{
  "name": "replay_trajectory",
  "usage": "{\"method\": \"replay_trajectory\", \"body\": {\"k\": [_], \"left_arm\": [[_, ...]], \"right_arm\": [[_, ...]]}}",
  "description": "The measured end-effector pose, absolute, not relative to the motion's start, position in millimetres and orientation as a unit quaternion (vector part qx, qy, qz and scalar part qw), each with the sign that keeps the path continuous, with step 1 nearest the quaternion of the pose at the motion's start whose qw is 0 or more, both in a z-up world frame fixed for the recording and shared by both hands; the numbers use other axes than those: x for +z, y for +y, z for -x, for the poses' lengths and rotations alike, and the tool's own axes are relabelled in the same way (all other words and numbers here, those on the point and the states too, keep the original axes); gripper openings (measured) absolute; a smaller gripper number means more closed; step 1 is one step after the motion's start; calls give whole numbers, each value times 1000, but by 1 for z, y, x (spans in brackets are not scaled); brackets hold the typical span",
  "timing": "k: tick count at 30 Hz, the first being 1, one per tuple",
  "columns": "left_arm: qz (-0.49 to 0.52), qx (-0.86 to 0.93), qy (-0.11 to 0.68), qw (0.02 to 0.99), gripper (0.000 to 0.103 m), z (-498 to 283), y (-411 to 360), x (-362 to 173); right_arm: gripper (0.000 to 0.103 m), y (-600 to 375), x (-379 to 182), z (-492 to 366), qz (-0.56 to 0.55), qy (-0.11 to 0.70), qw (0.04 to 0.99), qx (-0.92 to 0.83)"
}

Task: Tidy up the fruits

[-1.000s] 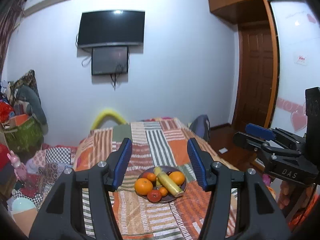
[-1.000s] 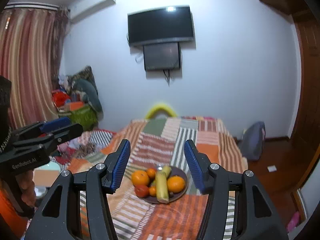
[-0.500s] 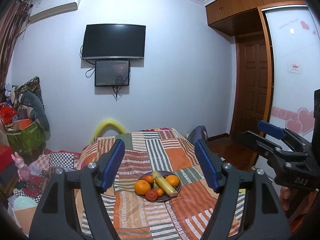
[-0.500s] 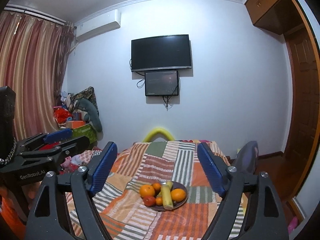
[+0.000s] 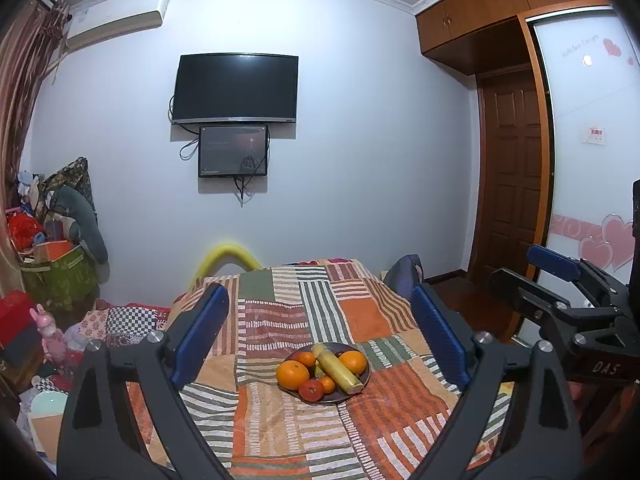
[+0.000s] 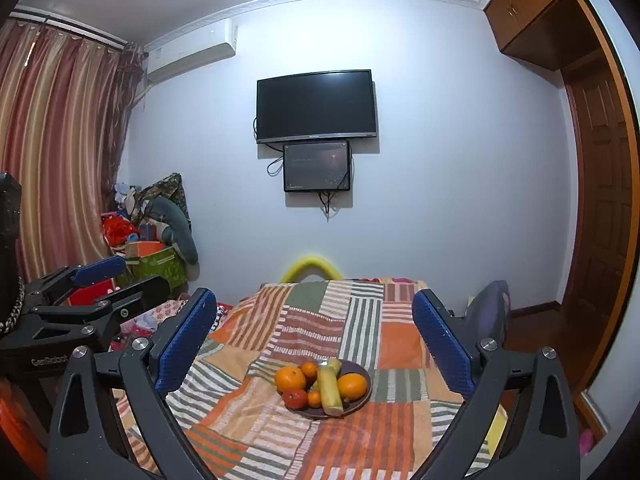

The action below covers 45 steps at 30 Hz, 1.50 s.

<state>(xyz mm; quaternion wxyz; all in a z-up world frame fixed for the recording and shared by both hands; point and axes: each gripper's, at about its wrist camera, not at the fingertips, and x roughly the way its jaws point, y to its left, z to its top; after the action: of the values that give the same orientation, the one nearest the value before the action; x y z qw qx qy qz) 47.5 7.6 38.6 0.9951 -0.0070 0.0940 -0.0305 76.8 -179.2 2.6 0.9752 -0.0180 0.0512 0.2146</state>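
A dark plate (image 5: 362,387) (image 6: 360,370) sits on the patchwork cloth of a table. On it lie two large oranges (image 5: 293,374) (image 6: 352,385), small mandarins (image 5: 306,359), a red tomato-like fruit (image 5: 311,389) (image 6: 295,398) and a long yellow-green fruit (image 5: 338,368) (image 6: 329,387). My left gripper (image 5: 320,336) is open and empty, above and in front of the plate. My right gripper (image 6: 312,340) is open and empty too, at a like distance. Each gripper shows at the edge of the other's view.
The striped patchwork cloth (image 5: 280,304) covers the table. A yellow foam arc (image 5: 226,254) stands at its far end. A dark chair back (image 6: 490,312) is at the right. Piled bags and toys (image 5: 52,248) fill the left corner. A wooden door (image 5: 512,176) is at the right.
Both grippers have opened wider and pulled back and up, so the plate looks smaller and more of the room's ceiling shows.
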Motion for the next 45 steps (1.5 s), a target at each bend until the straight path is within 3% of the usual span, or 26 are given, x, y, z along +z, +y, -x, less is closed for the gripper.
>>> {"method": "replay_trajectory", "body": {"k": [12, 45], "left_arm": [[3, -27, 88, 996, 103, -45, 4, 38], [11, -37, 97, 995, 103, -47, 5, 40]], "right_arm": [[103, -182, 4, -72, 17, 46, 977, 207], [103, -184, 7, -69, 14, 42, 979, 201]]}}
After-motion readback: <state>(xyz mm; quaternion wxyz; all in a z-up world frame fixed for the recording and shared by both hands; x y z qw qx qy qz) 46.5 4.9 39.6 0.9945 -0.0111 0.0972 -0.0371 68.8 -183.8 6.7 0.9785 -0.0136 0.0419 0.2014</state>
